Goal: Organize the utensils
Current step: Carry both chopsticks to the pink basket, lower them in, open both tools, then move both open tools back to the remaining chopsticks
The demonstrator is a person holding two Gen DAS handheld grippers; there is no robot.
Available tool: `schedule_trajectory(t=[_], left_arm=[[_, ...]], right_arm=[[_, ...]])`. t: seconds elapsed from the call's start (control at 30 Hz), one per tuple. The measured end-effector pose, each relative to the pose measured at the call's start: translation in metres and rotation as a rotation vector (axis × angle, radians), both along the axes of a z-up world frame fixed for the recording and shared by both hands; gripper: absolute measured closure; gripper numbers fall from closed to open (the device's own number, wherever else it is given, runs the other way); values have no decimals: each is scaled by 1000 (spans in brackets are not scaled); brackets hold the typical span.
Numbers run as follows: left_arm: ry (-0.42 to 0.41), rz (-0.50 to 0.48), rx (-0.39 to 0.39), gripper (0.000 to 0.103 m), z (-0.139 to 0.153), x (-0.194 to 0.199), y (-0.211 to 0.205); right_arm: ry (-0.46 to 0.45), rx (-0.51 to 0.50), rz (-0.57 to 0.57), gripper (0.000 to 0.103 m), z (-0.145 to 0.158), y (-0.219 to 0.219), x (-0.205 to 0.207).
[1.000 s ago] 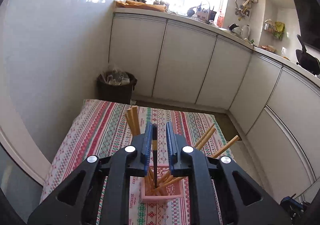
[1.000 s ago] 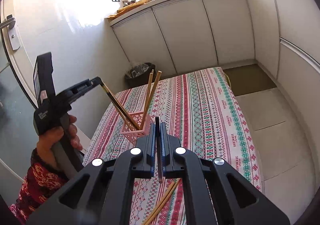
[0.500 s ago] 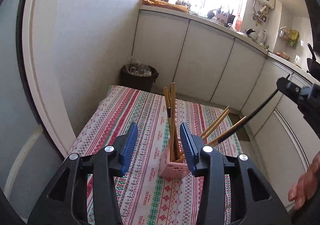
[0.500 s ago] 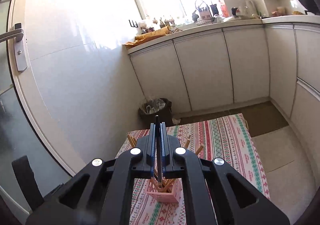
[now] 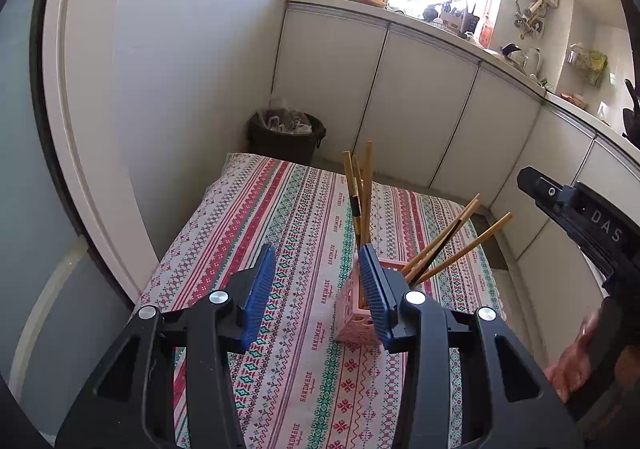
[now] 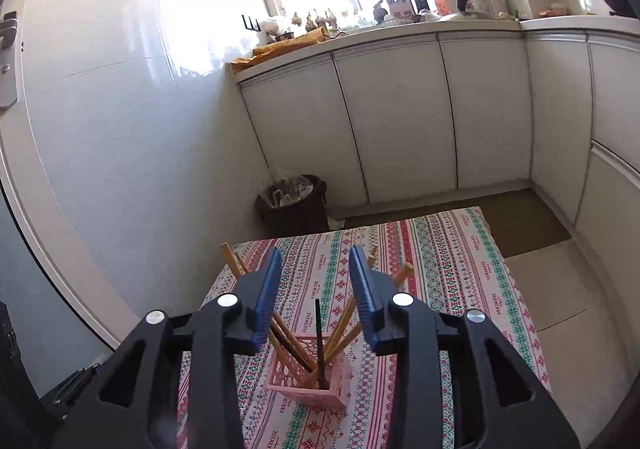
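A pink lattice basket [image 5: 354,323] [image 6: 308,379] stands on the patterned tablecloth [image 5: 280,233] [image 6: 448,261] and holds several wooden chopsticks [image 5: 360,189] [image 6: 340,325], upright and leaning. A dark chopstick [image 6: 319,341] stands in it too. My left gripper [image 5: 316,285] is open and empty, above the cloth just left of the basket. My right gripper [image 6: 314,283] is open and empty, above the basket. The right gripper's body [image 5: 580,217] and the hand holding it show at the right edge of the left wrist view.
A dark waste bin [image 5: 286,135] [image 6: 294,201] stands on the floor beyond the table, against the white cabinets [image 5: 420,97] [image 6: 400,109]. A white wall and door frame [image 5: 80,129] run along the left. The counter [image 6: 380,29] holds clutter.
The right gripper has opened and let its dark chopstick go into the basket. The left gripper, which released its chopstick earlier, has opened wider and shifted left of the basket.
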State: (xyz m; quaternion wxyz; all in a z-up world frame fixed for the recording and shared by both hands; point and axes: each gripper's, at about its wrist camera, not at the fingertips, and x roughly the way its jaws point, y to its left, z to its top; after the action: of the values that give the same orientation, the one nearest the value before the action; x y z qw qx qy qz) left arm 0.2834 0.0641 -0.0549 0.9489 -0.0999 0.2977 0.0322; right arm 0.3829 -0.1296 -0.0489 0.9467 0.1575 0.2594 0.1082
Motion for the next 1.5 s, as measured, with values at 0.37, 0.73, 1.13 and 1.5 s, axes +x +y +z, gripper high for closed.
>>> schedule_trajectory(t=[0.37,0.73,1.13,1.5], left_arm=[[13,-39,26,45,-3,-7,-18],[45,-85,75,7,-11,-11,-45],[467,-375,245,7,-91,6,-112],[807,-392,224,43,-180,23,-142]], right_arm=[[30,-52,-72,33,-8,-26,-33],[134,-119,-136,7,-42,-50,-65],[427,-82,-248,7,-106,-112,-127],[572,-23,-218,7,-137,-143,-146]])
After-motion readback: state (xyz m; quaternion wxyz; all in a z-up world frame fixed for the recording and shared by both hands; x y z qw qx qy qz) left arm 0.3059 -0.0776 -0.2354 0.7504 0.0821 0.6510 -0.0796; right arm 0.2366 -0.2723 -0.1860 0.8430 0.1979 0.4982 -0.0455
